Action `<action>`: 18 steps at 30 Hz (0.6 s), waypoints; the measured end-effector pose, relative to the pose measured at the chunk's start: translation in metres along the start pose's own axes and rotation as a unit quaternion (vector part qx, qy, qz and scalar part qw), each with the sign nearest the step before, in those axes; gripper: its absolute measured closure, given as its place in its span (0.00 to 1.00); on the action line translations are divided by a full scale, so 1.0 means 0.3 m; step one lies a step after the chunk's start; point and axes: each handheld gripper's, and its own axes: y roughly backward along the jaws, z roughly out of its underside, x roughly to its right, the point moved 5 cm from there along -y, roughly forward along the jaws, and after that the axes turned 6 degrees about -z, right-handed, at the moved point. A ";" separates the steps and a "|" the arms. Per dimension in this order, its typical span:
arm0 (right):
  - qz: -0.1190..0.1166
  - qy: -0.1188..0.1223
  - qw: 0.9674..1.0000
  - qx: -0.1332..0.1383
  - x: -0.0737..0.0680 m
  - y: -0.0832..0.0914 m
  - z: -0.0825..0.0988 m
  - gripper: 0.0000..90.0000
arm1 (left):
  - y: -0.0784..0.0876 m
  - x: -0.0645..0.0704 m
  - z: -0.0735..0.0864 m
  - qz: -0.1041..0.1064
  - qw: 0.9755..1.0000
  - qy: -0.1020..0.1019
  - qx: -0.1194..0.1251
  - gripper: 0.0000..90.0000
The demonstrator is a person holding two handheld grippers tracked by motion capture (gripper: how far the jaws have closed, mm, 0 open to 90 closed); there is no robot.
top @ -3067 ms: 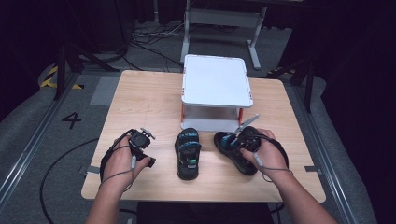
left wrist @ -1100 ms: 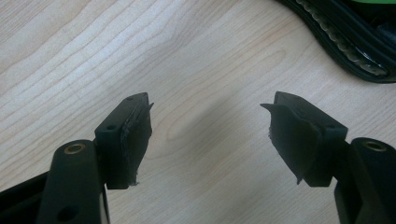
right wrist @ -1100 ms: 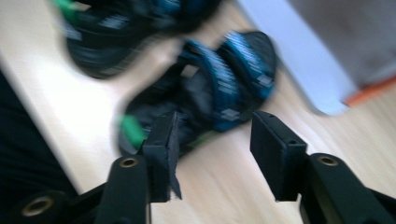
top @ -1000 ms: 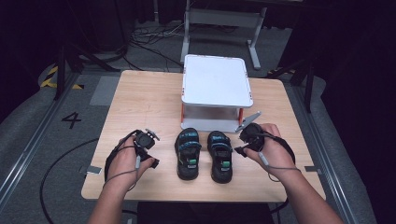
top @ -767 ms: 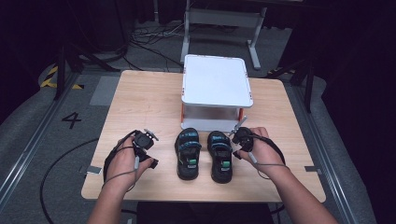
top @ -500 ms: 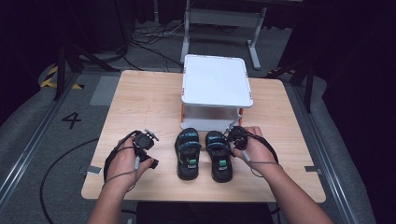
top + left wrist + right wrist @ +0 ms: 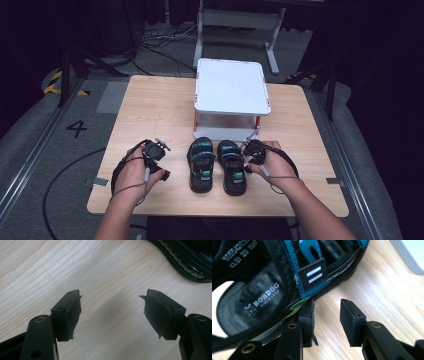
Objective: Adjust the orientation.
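The right gripper (image 7: 327, 315) has its jaws narrowed and just been closing, nothing between them but bare wood; one jaw lies against the outer sole edge of the right sandal (image 7: 232, 167), probably to nudge it into line rather than lift it. That sandal lies just in front of the white stand (image 7: 231, 92), toes towards it, and the left sandal (image 7: 201, 165) lies just beside it, also before the stand, so the pair looks set out neatly. Left of the stand's front, the left gripper (image 7: 112, 312) idles over the table (image 7: 150, 115), jaws wide and empty.
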 end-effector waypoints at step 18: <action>-0.005 0.011 0.999 0.043 -0.028 0.003 -0.047 0.51 | 0.001 0.003 -0.007 0.001 1.000 -0.002 0.002 0.34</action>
